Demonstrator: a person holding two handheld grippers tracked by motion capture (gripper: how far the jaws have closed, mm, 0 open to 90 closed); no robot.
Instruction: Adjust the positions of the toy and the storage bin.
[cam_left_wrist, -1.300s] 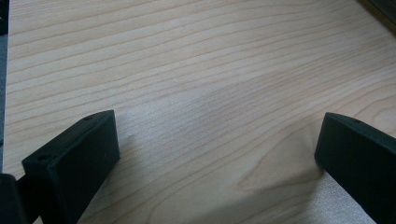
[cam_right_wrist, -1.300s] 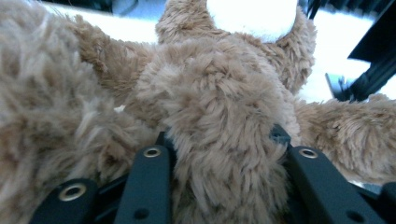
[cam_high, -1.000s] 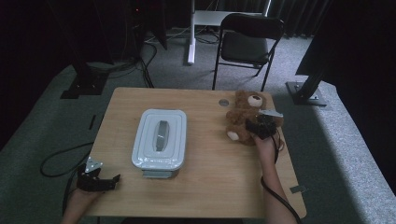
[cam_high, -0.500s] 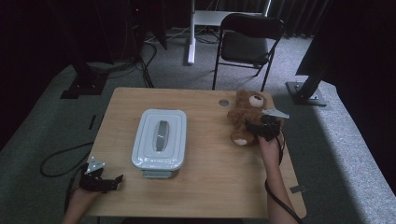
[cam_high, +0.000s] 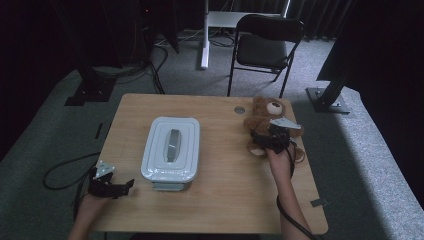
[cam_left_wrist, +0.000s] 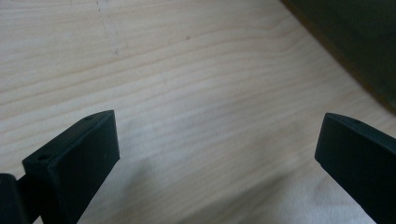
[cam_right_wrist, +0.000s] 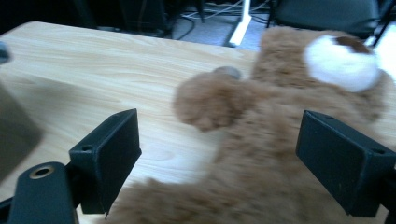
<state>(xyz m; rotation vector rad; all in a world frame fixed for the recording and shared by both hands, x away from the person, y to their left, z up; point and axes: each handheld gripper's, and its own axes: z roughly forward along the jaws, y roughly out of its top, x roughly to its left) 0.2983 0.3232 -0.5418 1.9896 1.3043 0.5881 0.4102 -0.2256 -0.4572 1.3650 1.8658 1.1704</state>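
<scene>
The right gripper (cam_high: 270, 141), at three o'clock, has just opened its jaws wide off the teddy bear (cam_high: 263, 116), suggesting a release, while the left gripper (cam_high: 111, 183), jaws apart, idles at eight o'clock.

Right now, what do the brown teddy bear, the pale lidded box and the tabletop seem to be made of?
The brown teddy bear looks like soft plush: shaggy fur, with a white fuzzy muzzle. The pale grey-white lidded rectangular box seems to be hard plastic or enamelled metal, smooth with a slight sheen; I cannot tell which. The light wooden tabletop shows wood grain with a matte finish, possibly laminate.
</scene>
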